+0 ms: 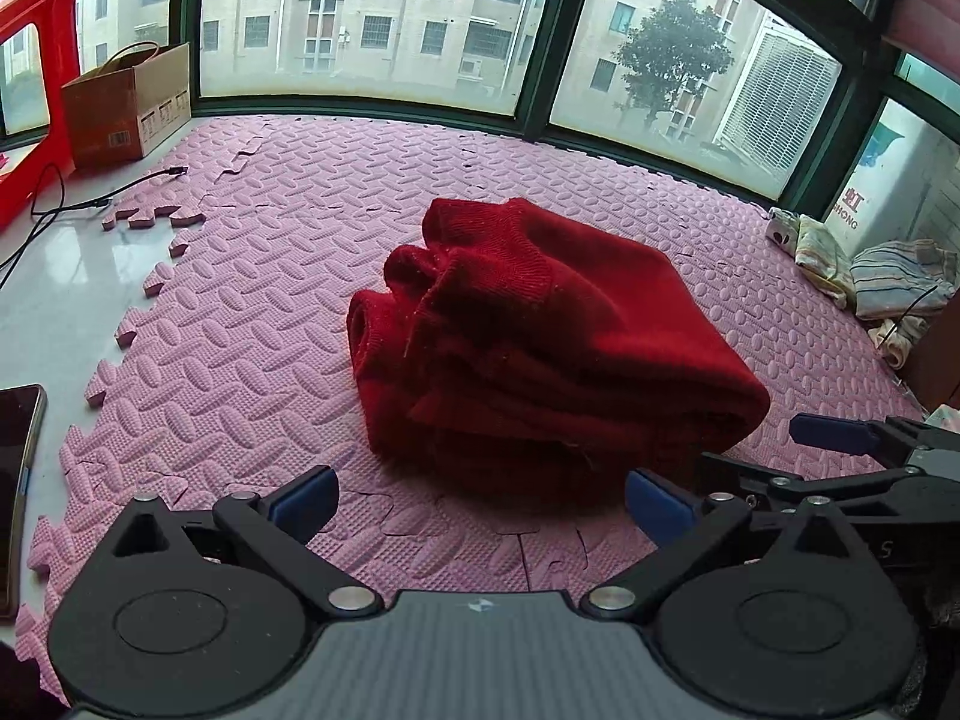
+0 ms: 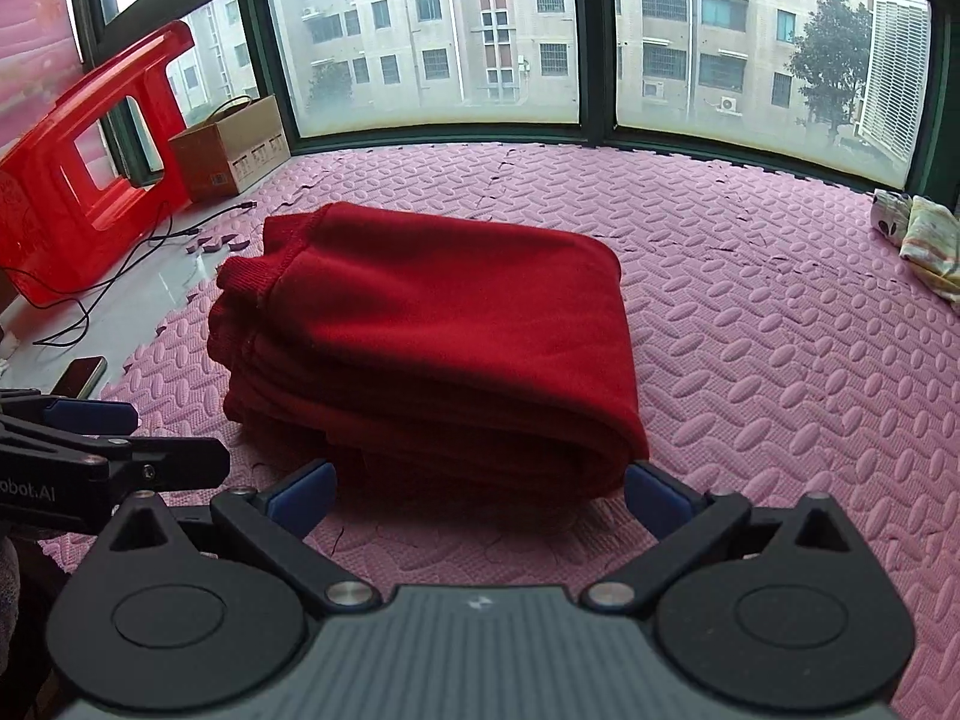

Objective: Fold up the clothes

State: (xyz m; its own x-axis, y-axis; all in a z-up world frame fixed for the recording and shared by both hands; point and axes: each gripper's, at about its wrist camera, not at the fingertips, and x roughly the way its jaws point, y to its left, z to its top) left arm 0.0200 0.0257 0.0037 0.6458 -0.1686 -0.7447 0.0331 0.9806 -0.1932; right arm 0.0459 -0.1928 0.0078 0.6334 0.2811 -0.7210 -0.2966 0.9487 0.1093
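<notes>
While both grippers hang back at the bottom of their frames, the folded red garment (image 2: 420, 348) lies on the pink foam mat (image 2: 750, 330) straight ahead of them, filling the centre of each view. The right gripper (image 2: 477, 495) stands spread and empty, its blue fingertips (image 2: 303, 498) flanking the bundle's near edge, so it looks the nearer one. The left gripper (image 1: 480, 501) is likewise spread, holding nothing, a little short of the cloth. The bundle's ribbed hems point toward the upper left.
</notes>
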